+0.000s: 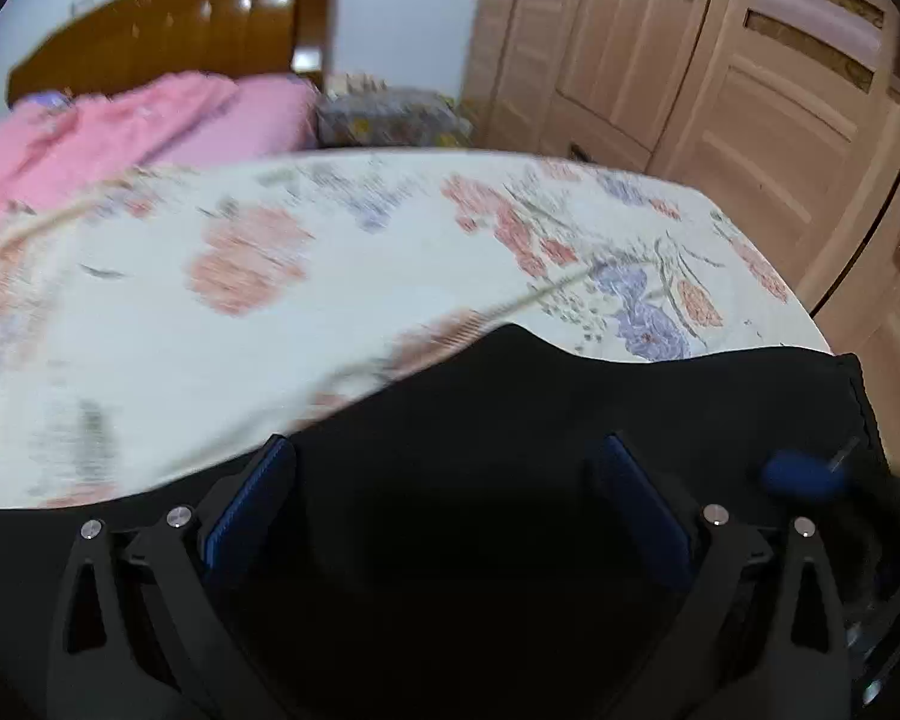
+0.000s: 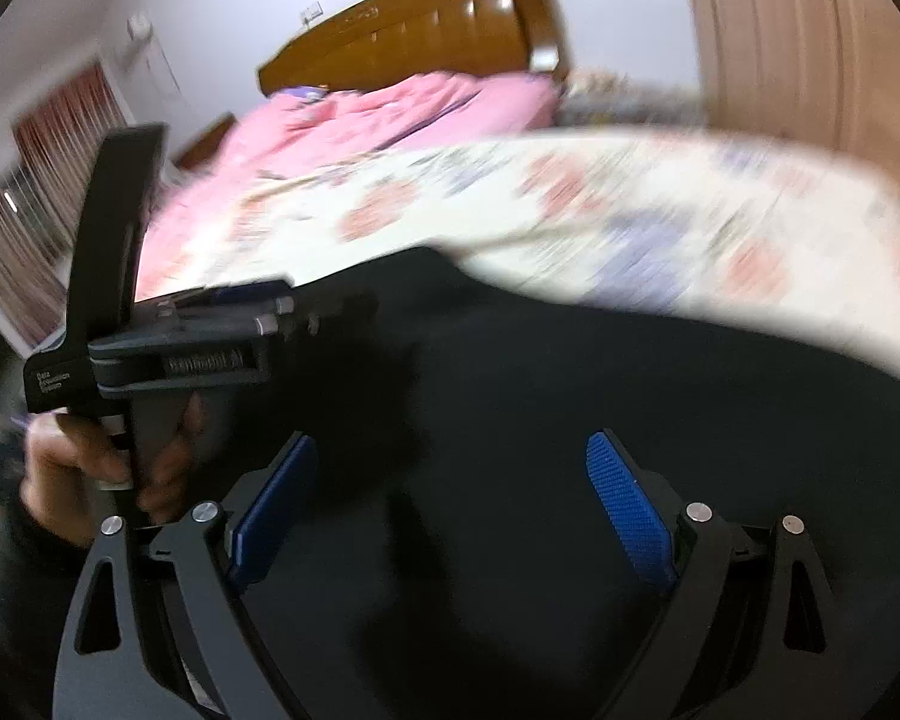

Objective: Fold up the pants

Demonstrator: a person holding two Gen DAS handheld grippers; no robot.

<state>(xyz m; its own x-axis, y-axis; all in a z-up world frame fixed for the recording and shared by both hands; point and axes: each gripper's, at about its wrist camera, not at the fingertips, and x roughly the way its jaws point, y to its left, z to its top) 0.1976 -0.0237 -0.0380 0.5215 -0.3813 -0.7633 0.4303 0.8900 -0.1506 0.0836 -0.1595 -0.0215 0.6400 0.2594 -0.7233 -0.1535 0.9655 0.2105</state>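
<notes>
The black pants [image 1: 510,396] lie spread on the floral sheet [image 1: 330,240] at the near end of the bed, filling the lower half of both views. My left gripper [image 1: 447,444] hovers just over the dark cloth, open, its blue pads wide apart with nothing pinched. My right gripper [image 2: 450,441] is also open above the pants [image 2: 630,390]. In the right wrist view, a hand [image 2: 84,468] holds the left gripper's black handle [image 2: 114,240] at the left, over the pants' far edge. Both views are motion-blurred.
A pink quilt [image 1: 120,120] is heaped at the head of the bed, below a wooden headboard [image 1: 180,30]. Pale wooden wardrobe doors [image 1: 720,90] stand close along the bed's right edge. A curtained window [image 2: 42,180] is to the left.
</notes>
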